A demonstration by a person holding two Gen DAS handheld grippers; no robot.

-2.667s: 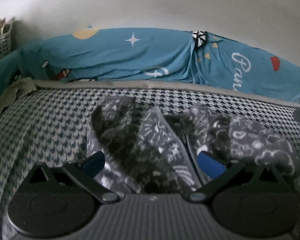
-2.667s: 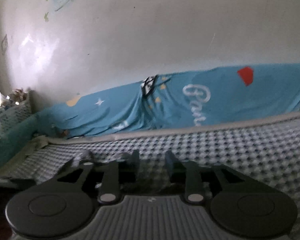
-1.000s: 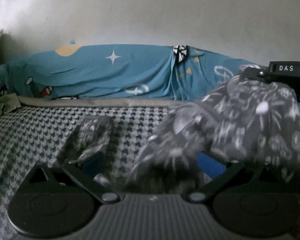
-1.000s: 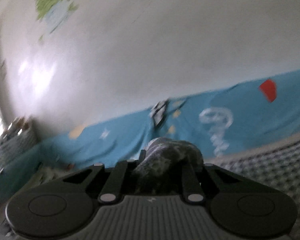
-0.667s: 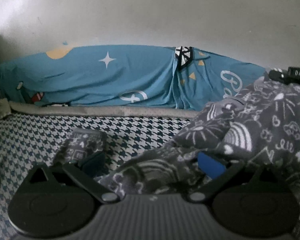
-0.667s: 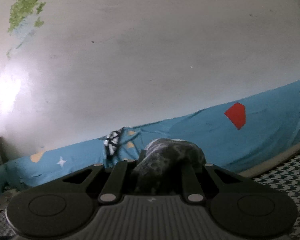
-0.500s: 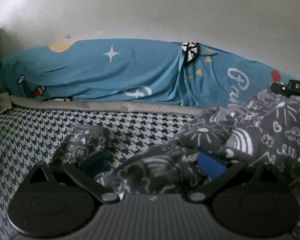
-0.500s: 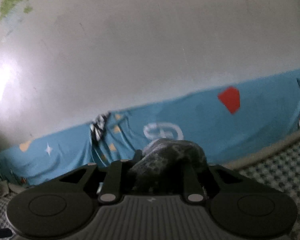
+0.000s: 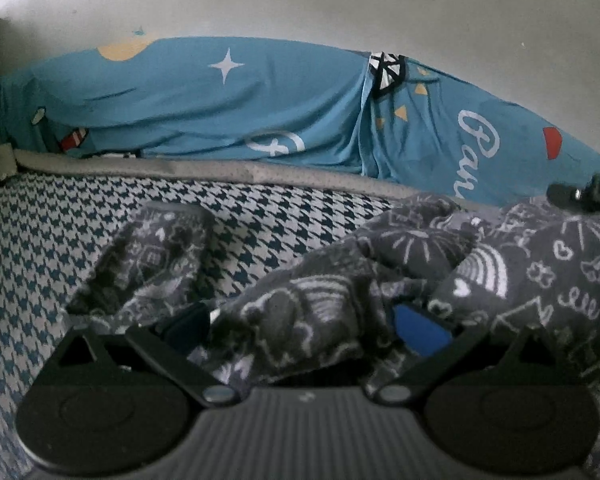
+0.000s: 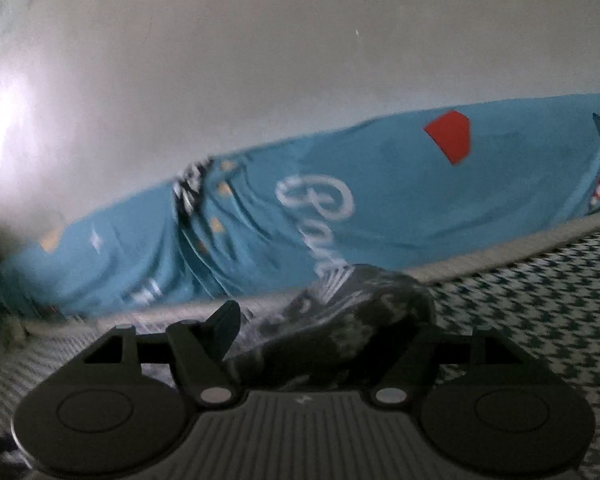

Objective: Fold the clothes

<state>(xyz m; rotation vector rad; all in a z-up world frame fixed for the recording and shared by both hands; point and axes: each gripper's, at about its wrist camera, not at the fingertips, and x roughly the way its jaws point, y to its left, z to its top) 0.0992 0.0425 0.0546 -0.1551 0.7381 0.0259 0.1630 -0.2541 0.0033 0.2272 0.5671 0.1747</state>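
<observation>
lying crumpled on the checked bedcover [image 9: 40,240], the dark garment [image 9: 500,272].

The garment [image 9: 500,276] I see is dark grey with white doodles. The bed cover [image 9: 40,240] is blue-and-white houndstooth. The sheet [image 9: 220,112] behind is bright blue with white stars and red shapes.

The garment [image 9: 480,276] was soft, matt dark-grey cloth, fleecy-looking, printed with white doodles. Beneath it, the bed cover [image 9: 52,240] was a woven houndstooth fabric, coarse in texture, with a plain grey matt border strip at 12 o'clock. Beyond, the blue sheet [image 9: 228,108] looked thin and smooth, with a faint sheen along its creases. The left gripper [image 9: 304,326] was matt black plastic, its body ribbed, with small bright metal pivot pins and smooth blue pads [image 9: 420,330]. The wall [image 10: 300,60] looked painted, faintly glossy.
</observation>
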